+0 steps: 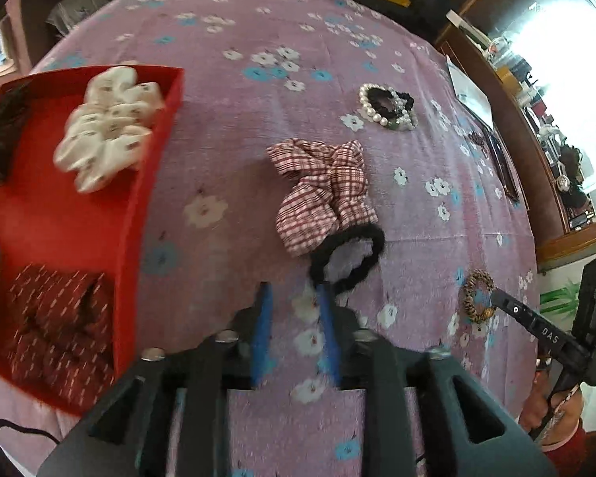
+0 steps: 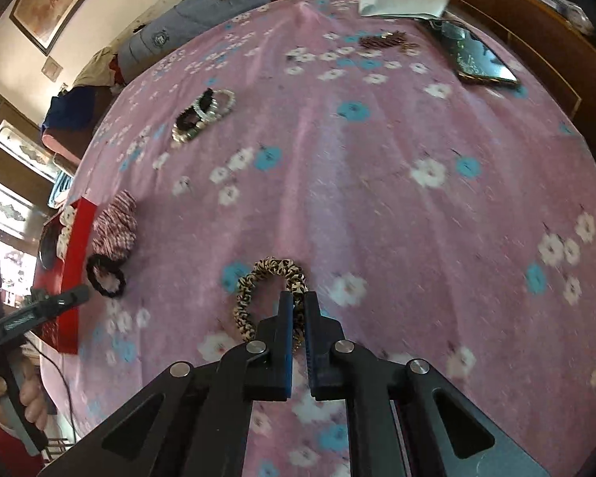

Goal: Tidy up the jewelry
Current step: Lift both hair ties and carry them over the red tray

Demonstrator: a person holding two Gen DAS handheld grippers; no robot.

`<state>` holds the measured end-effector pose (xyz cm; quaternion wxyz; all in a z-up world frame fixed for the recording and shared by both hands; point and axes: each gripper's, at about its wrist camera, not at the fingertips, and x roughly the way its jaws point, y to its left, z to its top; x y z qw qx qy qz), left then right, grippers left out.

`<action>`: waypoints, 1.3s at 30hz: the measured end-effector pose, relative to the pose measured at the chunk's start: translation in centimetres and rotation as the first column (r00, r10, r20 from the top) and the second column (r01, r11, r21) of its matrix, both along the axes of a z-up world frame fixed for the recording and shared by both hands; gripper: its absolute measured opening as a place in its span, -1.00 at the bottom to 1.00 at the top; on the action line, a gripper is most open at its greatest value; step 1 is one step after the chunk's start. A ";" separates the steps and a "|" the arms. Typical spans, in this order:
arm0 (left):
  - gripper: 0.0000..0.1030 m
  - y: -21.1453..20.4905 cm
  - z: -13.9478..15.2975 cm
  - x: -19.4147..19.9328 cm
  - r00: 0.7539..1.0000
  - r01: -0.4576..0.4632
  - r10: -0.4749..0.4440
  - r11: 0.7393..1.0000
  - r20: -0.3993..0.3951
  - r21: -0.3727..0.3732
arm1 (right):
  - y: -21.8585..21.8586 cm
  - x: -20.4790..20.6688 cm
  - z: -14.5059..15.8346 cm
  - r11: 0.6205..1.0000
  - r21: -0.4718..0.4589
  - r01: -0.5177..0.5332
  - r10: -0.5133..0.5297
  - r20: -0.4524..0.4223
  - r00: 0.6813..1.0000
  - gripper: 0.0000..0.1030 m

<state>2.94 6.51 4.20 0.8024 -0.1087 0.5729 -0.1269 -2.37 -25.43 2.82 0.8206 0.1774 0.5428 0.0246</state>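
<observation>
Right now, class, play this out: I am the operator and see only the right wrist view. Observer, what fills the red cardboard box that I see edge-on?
Observer: A dark red patterned fabric scrunchie lies in the near corner of the red box.
Operator: My right gripper holds the leopard-print scrunchie. Is there room for it?
Observer: Yes, bare red floor shows between that one and a white fabric scrunchie at the far end.
Operator: Does the left gripper hold the fuzzy black hair tie?
Observer: No. The left gripper is open, and the black tie lies at one fingertip, not between them.
</observation>
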 end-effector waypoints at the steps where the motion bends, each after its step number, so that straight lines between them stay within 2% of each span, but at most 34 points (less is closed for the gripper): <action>1: -0.28 0.1 0.2 -0.4 1.000 -0.012 0.012 1.000 0.012 -0.006 | -0.1 -0.3 -0.1 1.000 -0.003 -0.002 0.002 -0.001 1.000 -0.89; 3: -0.26 0.0 0.2 -0.5 1.000 -0.021 0.021 1.000 0.022 -0.005 | -0.3 -0.8 -0.3 1.000 0.003 -0.009 0.009 -0.006 1.000 -0.84; 6: -0.08 -0.7 0.1 -0.1 0.998 -0.022 0.021 1.000 0.059 0.007 | -0.5 -1.1 -0.5 1.000 -0.002 -0.007 0.007 -0.002 1.000 -0.83; 14: -0.08 -2.0 -2.1 1.6 0.998 -0.044 0.044 0.999 0.049 0.010 | 0.3 -1.0 -0.9 0.998 -0.048 -0.032 0.032 0.007 0.999 -0.78; 15: -0.19 -2.1 -2.1 1.6 0.998 -0.047 0.047 0.999 0.044 0.012 | 0.4 -0.9 -1.1 0.998 -0.060 -0.033 0.034 0.004 0.999 -0.78; 16: -0.64 -2.1 -2.1 1.6 0.998 -0.050 0.050 0.999 0.035 0.002 | 0.5 -0.9 -1.2 0.997 -0.065 -0.033 0.034 0.007 0.999 -0.78; 17: -0.86 -2.1 -2.3 1.6 0.999 -0.046 0.046 0.999 0.008 -0.017 | 0.5 -0.9 -1.2 0.997 -0.072 -0.033 0.035 0.016 0.999 -0.78; 18: -0.84 -2.1 -2.3 1.4 0.998 -0.055 0.054 0.998 -0.007 -0.024 | 0.6 -0.8 -1.2 0.996 -0.081 -0.036 0.038 0.023 0.999 -0.78; 20: -0.84 -1.9 -1.5 0.6 0.997 -0.081 0.081 0.997 0.008 -0.016 | 0.8 -0.7 -1.2 0.995 -0.091 -0.040 0.042 0.025 0.999 -0.80; 21: -0.84 -1.8 -1.0 0.1 0.996 -0.087 0.087 0.996 0.013 -0.021 | 0.9 -0.6 -1.1 0.995 -0.091 -0.046 0.049 0.024 0.999 -0.88; 23: -0.84 -1.6 0.3 -1.3 0.994 -0.103 0.104 0.994 0.026 -0.045 | 1.0 -0.6 -0.8 0.995 -0.082 -0.055 0.057 0.024 0.998 -0.88; 29: -0.84 -0.4 4.5 -5.3 0.984 -0.146 0.154 0.986 0.094 -0.086 | 2.2 -1.5 3.4 0.991 -0.054 -0.124 0.130 0.113 0.985 -0.89; 33: -0.84 0.8 6.0 -6.6 0.973 -0.189 0.197 0.979 0.121 -0.068 | 4.7 -1.0 7.2 0.978 -0.028 -0.204 0.206 0.206 0.957 -0.89; 39: -0.84 1.6 6.8 -9.0 0.966 -0.227 0.233 0.972 0.113 -0.059 | 9.1 -1.4 9.0 0.948 -0.018 -0.318 0.312 0.256 0.915 -0.88</action>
